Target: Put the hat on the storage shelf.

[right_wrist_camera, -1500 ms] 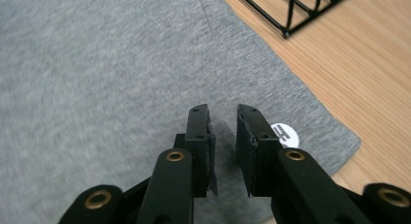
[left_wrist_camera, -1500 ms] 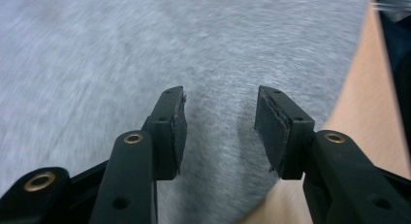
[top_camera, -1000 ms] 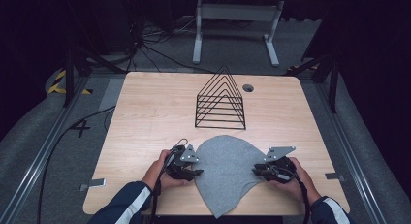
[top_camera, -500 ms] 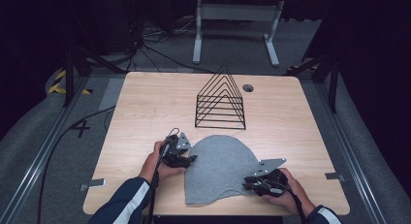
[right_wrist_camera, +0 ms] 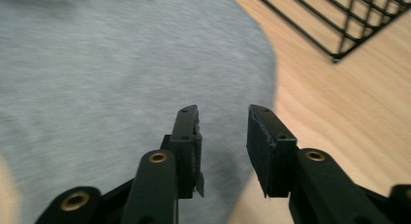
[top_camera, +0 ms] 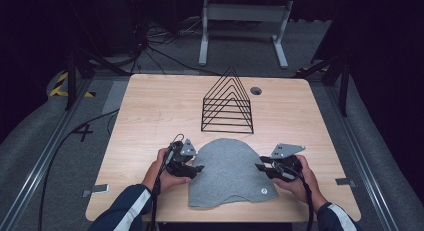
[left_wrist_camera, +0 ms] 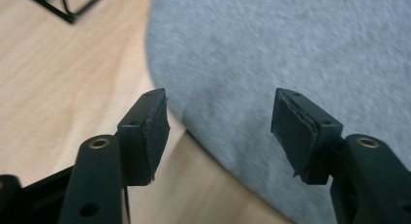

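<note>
The wire rack (top_camera: 227, 103) is standing seemingly empty; both the left gripper (top_camera: 199, 168) and the right gripper (top_camera: 260, 167) have just been opening, their jaws empty, at the edges of the grey beanie (top_camera: 230, 173).

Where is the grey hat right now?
In the high view the hat lies flat at the table's near edge, between the two tongs and just in front of the wire rack.

The cloth (top_camera: 230, 173) is a plain heathered grey, with one small pale round mark near its lower right edge. It lies on a table (top_camera: 150, 111) of light, warm wood grain. The wire rack (top_camera: 227, 103) is black, its thin bars forming nested triangles. Both the left gripper (top_camera: 196, 167) and the right gripper (top_camera: 260, 167) are black with grey three-cornered plates and brass-coloured rivets. The sleeves (top_camera: 125, 211) are dark navy with a white stripe.
</note>
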Demonstrator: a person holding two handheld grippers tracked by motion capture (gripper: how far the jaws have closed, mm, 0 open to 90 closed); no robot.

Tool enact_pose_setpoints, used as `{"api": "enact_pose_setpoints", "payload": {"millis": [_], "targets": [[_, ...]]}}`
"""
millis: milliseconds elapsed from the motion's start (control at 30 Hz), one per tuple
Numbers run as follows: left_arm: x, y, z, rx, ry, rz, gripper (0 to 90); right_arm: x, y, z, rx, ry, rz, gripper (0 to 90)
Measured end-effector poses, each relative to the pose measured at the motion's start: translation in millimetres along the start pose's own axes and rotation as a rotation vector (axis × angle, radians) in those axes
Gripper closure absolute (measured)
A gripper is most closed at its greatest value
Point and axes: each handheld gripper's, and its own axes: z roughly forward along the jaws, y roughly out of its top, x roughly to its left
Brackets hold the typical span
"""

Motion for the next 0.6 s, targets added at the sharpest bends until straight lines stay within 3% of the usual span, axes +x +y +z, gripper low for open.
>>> {"api": "enact_pose_setpoints", "payload": {"millis": [67,133,233,333,433,500,600], "targets": [[-2.5,-3.0,1.5,0.020,0.013,0.025,35.7,-7.9,1.5,9.8,0.007,-0.005,0.013,62.4],[-0.9,-5.1,3.0,0.023,0.022,0.008,32.6,-13.9,3.7,18.7,0.008,0.015,0.029,57.9],[5.8,-6.2,4.1,0.009,0.041,-0.040,27.6,-18.0,8.6,30.0,0.032,0.039,0.045,46.6],[12.8,-7.8,10.1,0.003,0.023,-0.109,18.5,-22.7,11.3,39.4,0.034,0.075,0.085,39.1],[15.1,-5.8,12.9,-0.001,0.020,-0.102,15.8,-26.7,11.0,48.6,0.076,0.070,0.110,32.8],[14.6,-3.7,16.1,-0.010,0.017,-0.100,14.8,-28.0,10.1,50.5,0.067,0.072,0.124,30.8],[13.5,3.6,20.9,0.011,0.007,-0.091,11.6,-23.4,10.4,50.7,0.075,0.072,0.092,29.8]]}}
